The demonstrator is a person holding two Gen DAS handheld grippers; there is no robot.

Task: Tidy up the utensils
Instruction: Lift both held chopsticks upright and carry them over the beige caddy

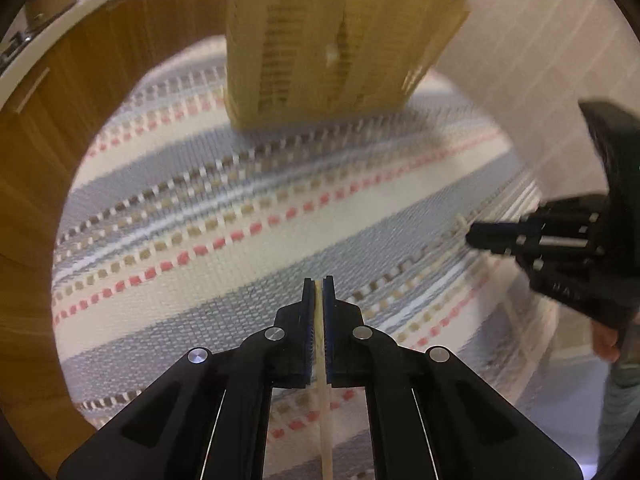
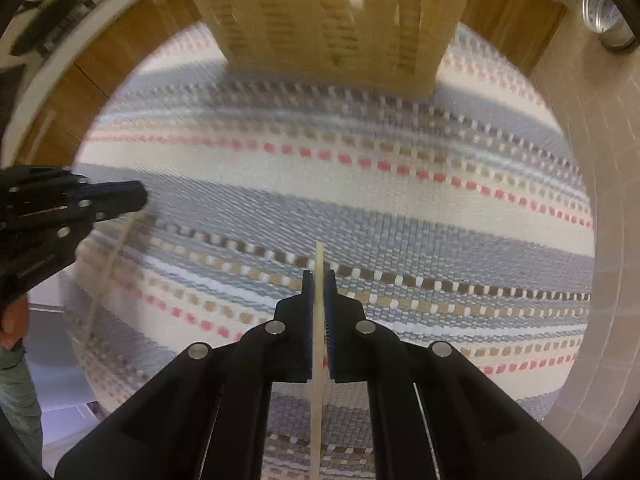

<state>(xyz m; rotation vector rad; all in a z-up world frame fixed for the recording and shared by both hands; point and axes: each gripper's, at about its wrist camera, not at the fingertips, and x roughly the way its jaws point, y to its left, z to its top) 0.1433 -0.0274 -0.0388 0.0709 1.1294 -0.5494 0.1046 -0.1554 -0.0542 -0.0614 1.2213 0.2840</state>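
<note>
A pale chopstick is clamped between the pads of the left gripper, its tip flush with the fingertips. A second chopstick is pinched in the right gripper, its tip poking past. Both are held above a striped mat, well short of the wooden holder.

Striped woven mat covers the floor — wooden slatted box standing on it.

wooden box stands on mat, beyond both claws.
</note>
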